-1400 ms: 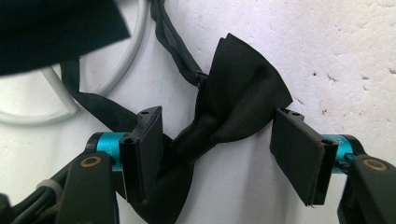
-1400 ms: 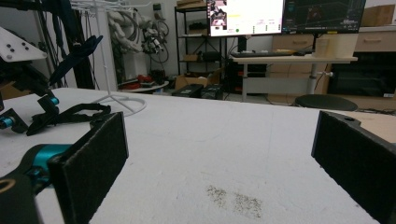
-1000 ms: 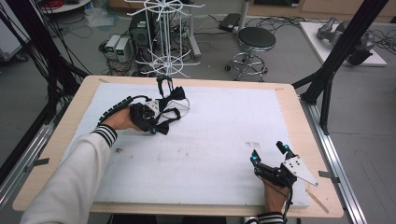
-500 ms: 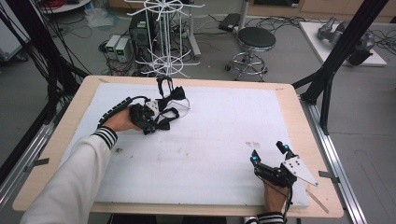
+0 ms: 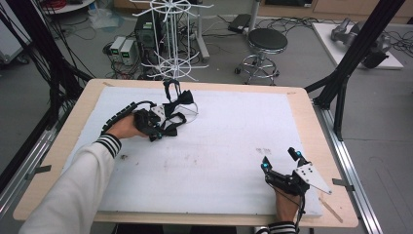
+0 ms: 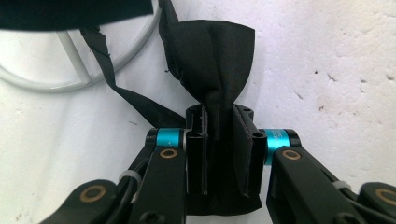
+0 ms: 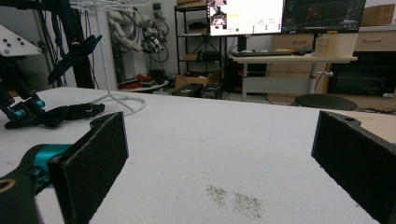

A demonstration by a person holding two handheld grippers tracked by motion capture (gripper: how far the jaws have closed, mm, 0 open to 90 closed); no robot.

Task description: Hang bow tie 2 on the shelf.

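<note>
We see the black bow tie [image 6: 212, 70] pinched at its narrow middle between the pads of our left hand-held gripper [image 6: 220, 140], whose jaws have just closed down tight on the cloth. It lies on the white mat [image 5: 229, 146] toward the far left of the bench [image 5: 85, 109], with its black strap [image 6: 135, 100] trailing off beside it. One wing of the tie fans out beyond the fingertips, flat on the mat.

Just past the tie, a round wire foot of the white display rack [image 5: 173, 48] rests on the mat; its ring [image 6: 70, 84] curves close by the strap, so room is tight on that far side. The rack's post rises at the bench's far edge.

Toward us and to the right, the mat is bare and wide. Our right hand-held gripper [image 5: 280, 161] sits near the front right corner of the bench, well apart from the tie, with its jaws spread wide and nothing between the pads [image 7: 91, 158]. From the right gripper view, open mat stretches away to the far edge, with a small grey smudge [image 7: 233, 200] just ahead of it. A black stool [image 5: 265, 41] stands on the floor beyond the bench.
</note>
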